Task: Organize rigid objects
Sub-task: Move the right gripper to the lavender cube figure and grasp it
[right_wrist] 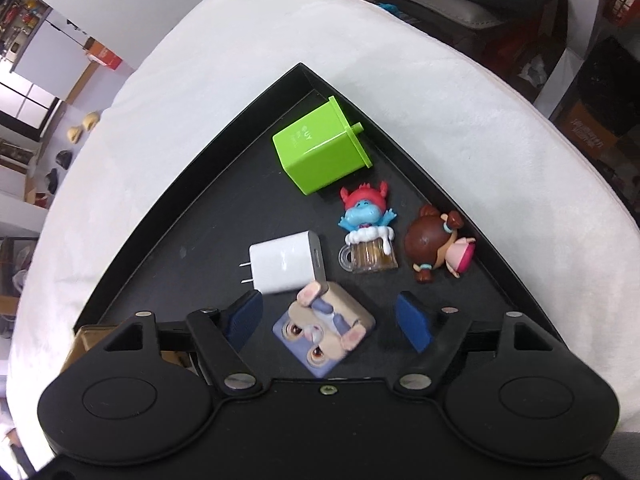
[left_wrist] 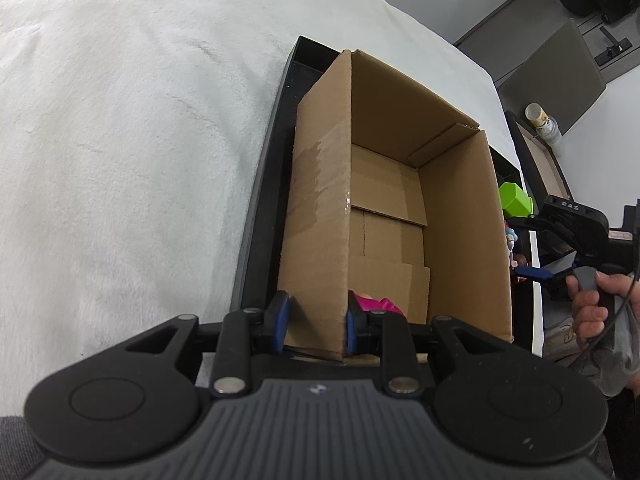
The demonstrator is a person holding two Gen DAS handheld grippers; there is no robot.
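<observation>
Gripping the near wall of an open cardboard box (left_wrist: 400,184), the left tool (left_wrist: 314,322) shows in its own wrist view with its blue pads (left_wrist: 280,320) pressed on either side of that wall, one outside and one inside. The box stands upright in a black tray (left_wrist: 260,200), which lies on a worktop covered by a white cloth (left_wrist: 120,140). A pink object (left_wrist: 376,303) lies on the box floor just beyond the inner pad, mostly hidden. To the right of the box, a green plastic cube (left_wrist: 515,199) peeks over the cardboard edge, and beyond it a hand (left_wrist: 596,304) grips the handle of the right tool (left_wrist: 534,273), of which only one blue pad is seen from here.

Seen from the right wrist, the right tool (right_wrist: 330,320) hangs over the black tray (right_wrist: 160,240) with its jaws spread wide, nothing pressed between them. Between the pads, apart from both, lies a square rabbit-figure block (right_wrist: 324,330). A white plug charger (right_wrist: 285,266) lies just beyond it, touching or overlapping its far corner. Farther on stand a blue figure in a beer mug (right_wrist: 368,236), a brown-haired doll (right_wrist: 436,242) lying on its side, and the green plastic cube (right_wrist: 320,152) near the tray's far corner. A corner of the cardboard box (right_wrist: 86,344) shows at the left edge.
</observation>
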